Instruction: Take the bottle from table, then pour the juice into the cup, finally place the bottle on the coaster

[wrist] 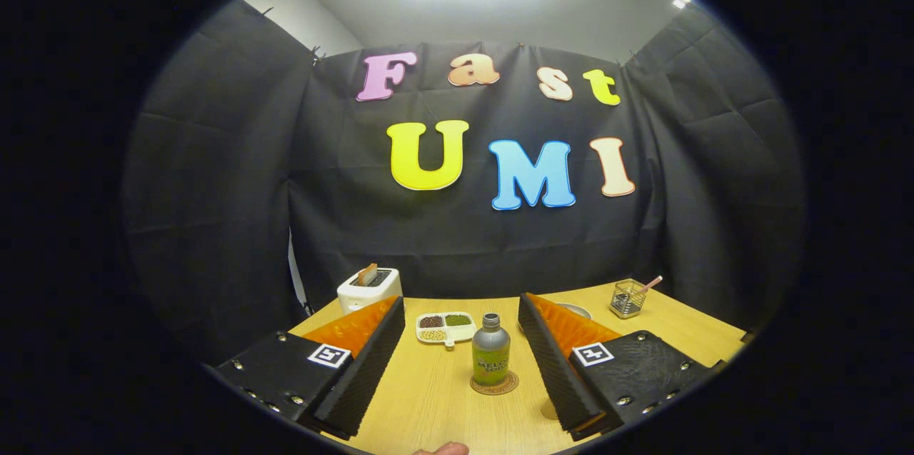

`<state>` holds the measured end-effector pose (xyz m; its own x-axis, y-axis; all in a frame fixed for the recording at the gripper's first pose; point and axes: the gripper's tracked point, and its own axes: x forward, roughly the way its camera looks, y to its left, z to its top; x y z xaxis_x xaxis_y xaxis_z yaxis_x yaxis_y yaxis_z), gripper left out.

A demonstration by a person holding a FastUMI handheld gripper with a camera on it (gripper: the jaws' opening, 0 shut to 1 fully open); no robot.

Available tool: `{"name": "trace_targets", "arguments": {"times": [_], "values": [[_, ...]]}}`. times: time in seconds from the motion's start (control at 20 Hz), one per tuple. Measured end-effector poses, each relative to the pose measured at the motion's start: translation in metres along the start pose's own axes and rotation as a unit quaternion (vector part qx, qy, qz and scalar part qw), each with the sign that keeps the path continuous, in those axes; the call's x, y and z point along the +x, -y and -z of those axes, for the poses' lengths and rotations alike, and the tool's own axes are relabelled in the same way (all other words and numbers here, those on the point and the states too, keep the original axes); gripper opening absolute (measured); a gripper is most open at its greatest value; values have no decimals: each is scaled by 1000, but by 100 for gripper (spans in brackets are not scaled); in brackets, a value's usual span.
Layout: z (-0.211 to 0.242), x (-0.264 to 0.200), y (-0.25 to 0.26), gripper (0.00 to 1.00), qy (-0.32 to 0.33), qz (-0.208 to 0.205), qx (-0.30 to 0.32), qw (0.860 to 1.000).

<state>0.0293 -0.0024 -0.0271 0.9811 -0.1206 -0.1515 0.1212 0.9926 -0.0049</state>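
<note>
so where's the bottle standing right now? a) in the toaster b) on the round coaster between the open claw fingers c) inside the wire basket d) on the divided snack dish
b: the bottle stands upright on the coaster, between the open claw fingers, neither touching it.

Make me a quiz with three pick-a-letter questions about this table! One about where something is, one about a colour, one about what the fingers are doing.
1. Where does the bottle stand?
A. on the round coaster
B. inside the wire basket
C. on top of the toaster

2. What colour is the toaster?
A. red
B. white
C. blue

3. How are the gripper fingers?
A. shut on the bottle
B. shut on the snack tray
C. open, holding nothing

Answers: 1 A, the coaster's edge peeks out under the bottle's base. 2 B, its body is white, with a slice sticking out the top. 3 C, the fingers stand wide apart, with the bottle between them and touching neither.
</note>
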Motion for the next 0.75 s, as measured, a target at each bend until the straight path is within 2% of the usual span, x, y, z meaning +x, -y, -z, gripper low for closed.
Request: {"name": "trace_targets", "arguments": {"times": [0.2,0.75], "values": [[-8,-14,-3,97,12,3,-12,1000],[-18,-13,-18,98,9,-8,-10,1000]]}}
